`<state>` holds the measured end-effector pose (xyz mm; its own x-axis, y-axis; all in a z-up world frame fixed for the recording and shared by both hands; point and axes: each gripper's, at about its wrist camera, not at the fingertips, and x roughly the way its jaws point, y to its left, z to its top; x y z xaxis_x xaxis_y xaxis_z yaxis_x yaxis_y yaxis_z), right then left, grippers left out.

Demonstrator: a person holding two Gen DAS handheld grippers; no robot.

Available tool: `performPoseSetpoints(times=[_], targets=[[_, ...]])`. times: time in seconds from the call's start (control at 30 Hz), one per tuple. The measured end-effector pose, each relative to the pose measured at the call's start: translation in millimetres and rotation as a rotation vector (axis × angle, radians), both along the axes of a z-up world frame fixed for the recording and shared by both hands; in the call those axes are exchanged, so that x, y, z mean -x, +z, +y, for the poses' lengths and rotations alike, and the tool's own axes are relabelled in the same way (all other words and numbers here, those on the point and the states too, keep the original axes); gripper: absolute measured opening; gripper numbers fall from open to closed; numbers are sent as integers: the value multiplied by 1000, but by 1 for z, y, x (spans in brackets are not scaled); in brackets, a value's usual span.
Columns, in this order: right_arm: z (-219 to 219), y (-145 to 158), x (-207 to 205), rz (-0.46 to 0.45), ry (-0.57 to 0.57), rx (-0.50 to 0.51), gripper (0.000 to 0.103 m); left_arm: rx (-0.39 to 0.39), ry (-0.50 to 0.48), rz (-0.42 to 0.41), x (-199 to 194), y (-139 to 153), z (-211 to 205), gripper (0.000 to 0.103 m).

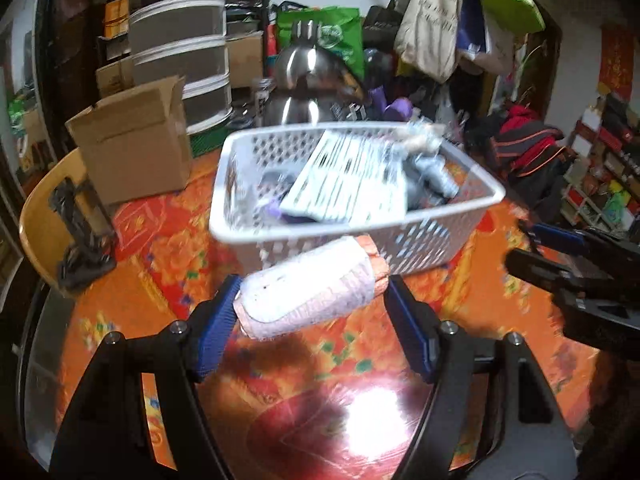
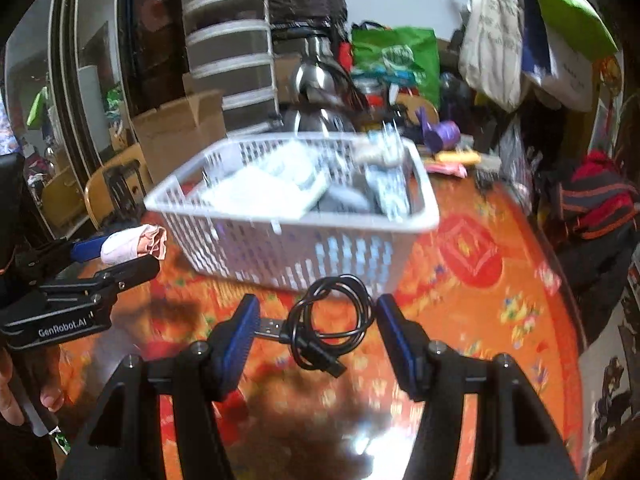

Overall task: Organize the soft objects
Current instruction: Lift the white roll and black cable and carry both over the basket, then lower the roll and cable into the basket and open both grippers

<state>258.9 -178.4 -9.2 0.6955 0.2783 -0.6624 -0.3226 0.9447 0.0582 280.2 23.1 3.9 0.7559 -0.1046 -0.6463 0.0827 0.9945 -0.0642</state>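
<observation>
Cluttered shelves, hanging tote bags (image 1: pixel 430 20) and a drawer tower (image 1: pixel 180 40) crowd the far side of a round table (image 1: pixel 168 248) covered in glossy orange-red floral cloth. At its middle stands a white perforated basket (image 1: pixel 420 240) already holding pale and grey fabric, blurred by motion. A cardboard box (image 1: pixel 132 140) sits far left, steel pots (image 1: pixel 308 64) behind the basket.

Only the left wrist view shows the left gripper (image 1: pixel 310 300) head-on: its blue pads pinch a rolled white-and-peach cloth (image 1: pixel 312 288) by the ends, held just in front of the basket's near wall. The right gripper (image 1: pixel 560 256) enters this view at the right edge, dark and smeared.

Only the right wrist view shows a coiled black USB cable (image 2: pixel 328 324) between the right gripper's (image 2: pixel 316 322) spread fingers; the left pad seems to touch the plug, the right pad stands apart, so whether it is gripped I cannot tell. Here the left gripper (image 2: pixel 132 254) appears at the left with the cloth (image 2: pixel 134 246) in its tips, and its body reads "GenRobot.AI". A hand (image 2: pixel 24 384) is partly cut off at the lower left.

Writing on the tote bags is too blurred to read.
</observation>
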Motion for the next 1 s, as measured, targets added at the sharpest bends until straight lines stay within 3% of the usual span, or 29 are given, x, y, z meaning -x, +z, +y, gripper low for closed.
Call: performPoseSetpoints(times=[0.13, 0.3, 0.4, 0.63, 0.9, 1.0], targets=[[9, 30, -20, -24, 26, -4, 60, -1, -3, -15, -21, 34, 2, 70], [18, 56, -60, -21, 31, 4, 60, 32, -4, 27, -68, 55, 8, 70], [19, 61, -87, 1, 31, -8, 60, 5, 17, 39, -98, 60, 8, 70], [15, 54, -151, 47, -4, 10, 60, 5, 19, 132, -162, 34, 2, 70], [22, 22, -173, 69, 3, 52, 60, -40, 51, 182, -191, 4, 0, 70], [22, 14, -178, 92, 19, 24, 61, -42, 51, 191, -193, -4, 1, 70]])
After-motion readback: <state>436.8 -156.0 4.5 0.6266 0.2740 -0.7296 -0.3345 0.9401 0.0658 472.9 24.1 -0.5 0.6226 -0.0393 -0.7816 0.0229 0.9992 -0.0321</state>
